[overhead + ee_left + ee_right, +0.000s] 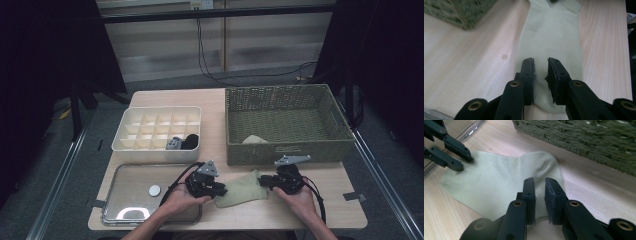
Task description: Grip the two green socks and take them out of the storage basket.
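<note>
A pale green sock [242, 187] lies flat on the wooden table near its front edge, between my two grippers. My left gripper [220, 192] points right at the sock's left end; in the left gripper view its jaws [540, 62] stand a narrow gap apart over the sock [551, 32], with no fabric pinched. My right gripper [262, 181] points left at the sock's right end. In the right gripper view its jaws [539, 181] are also slightly apart above the sock [491, 182]. The left gripper [464, 162] shows there at the sock's far edge.
A green wicker basket [290, 150] stands just behind the sock, with a pale sock [255, 139] inside. A white divided box [150, 145] at the back left holds rolled dark and grey socks [182, 142]. A metal tray [130, 210] with a white disc [154, 190] lies front left.
</note>
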### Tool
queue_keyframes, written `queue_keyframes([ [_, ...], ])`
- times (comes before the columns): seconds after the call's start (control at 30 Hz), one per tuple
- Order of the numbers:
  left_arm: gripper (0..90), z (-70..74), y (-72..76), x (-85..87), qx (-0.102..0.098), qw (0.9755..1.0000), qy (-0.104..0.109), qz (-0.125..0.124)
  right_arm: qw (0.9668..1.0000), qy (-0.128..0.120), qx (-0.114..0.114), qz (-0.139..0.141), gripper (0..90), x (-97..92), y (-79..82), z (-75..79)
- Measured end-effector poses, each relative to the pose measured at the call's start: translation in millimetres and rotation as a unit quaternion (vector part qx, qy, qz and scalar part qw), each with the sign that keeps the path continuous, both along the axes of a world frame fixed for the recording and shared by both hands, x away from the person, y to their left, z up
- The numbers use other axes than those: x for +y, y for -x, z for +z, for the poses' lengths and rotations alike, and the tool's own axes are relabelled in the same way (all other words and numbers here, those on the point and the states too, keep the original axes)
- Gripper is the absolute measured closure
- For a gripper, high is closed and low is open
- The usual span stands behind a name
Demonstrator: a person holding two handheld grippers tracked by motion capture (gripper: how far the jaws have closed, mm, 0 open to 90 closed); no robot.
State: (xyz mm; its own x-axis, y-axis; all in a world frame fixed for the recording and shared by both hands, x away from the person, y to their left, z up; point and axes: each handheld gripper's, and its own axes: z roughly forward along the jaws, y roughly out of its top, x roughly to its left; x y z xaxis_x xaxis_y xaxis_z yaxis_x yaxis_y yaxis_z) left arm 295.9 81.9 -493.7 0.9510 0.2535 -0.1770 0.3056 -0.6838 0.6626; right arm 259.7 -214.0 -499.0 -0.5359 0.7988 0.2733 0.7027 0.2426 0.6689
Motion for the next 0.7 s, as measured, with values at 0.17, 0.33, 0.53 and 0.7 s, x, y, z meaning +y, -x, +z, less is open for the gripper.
queue_keyframes([
  [0.17, 73.0, 0.2, 7.3, 2.5, -0.001, 1.0000, 0.002, 0.003, 1.0000, 0.002, 0.002, 0.001, 78.0, -1.6, 10.1, 0.5],
  [0.33, 70.3, -0.2, 4.1, 3.9, -0.010, 0.9999, 0.001, 0.001, 0.9999, 0.000, 0.008, 0.010, 75.7, 2.1, 17.4, 3.1],
  [0.53, 66.3, -0.3, -1.6, 4.9, -0.010, 0.9998, 0.000, 0.020, 0.9995, -0.019, -0.017, 0.016, 72.0, 1.6, 10.9, 10.6],
  [0.7, 65.5, -0.8, -3.6, 4.7, -0.005, 0.9998, 0.006, 0.016, 0.9991, -0.018, -0.015, 0.036, 69.3, 8.4, -2.4, 9.8],
])
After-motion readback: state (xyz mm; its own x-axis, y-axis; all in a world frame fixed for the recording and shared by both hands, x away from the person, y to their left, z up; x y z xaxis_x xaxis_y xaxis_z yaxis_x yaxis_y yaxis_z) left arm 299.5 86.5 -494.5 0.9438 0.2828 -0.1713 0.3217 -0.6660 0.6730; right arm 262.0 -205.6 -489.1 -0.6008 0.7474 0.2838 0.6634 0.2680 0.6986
